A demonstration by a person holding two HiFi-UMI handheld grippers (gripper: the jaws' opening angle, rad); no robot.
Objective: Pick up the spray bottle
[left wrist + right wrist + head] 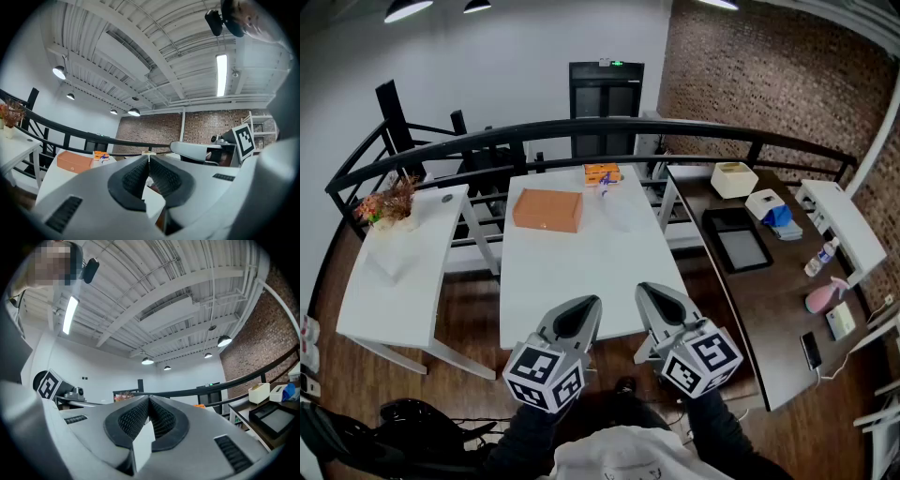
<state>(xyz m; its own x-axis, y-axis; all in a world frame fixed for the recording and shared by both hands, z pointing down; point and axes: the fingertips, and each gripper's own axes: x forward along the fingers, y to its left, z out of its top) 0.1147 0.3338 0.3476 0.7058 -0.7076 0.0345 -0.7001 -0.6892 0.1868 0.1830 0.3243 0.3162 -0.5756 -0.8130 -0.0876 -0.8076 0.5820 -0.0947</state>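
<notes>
A pink spray bottle [821, 296] stands on the dark brown table [769, 309] at the right, near its far edge. A small clear bottle [822, 255] stands just behind it. Both grippers are held level over the near edge of the middle white table [581, 272], far from the pink bottle. My left gripper [590, 304] is shut with nothing between its pads [136, 176]. Beside it, my right gripper [645, 291] is also shut and empty, its ribbed pads [161, 418] meeting. Neither gripper view shows the pink bottle.
On the middle white table lie a brown cardboard box [547, 209] and a small orange pack [602, 173]. The dark table carries a black tray [738, 241], white boxes [733, 178] and a phone [811, 350]. A black railing [581, 131] curves behind. Another white table [398, 272] stands at the left.
</notes>
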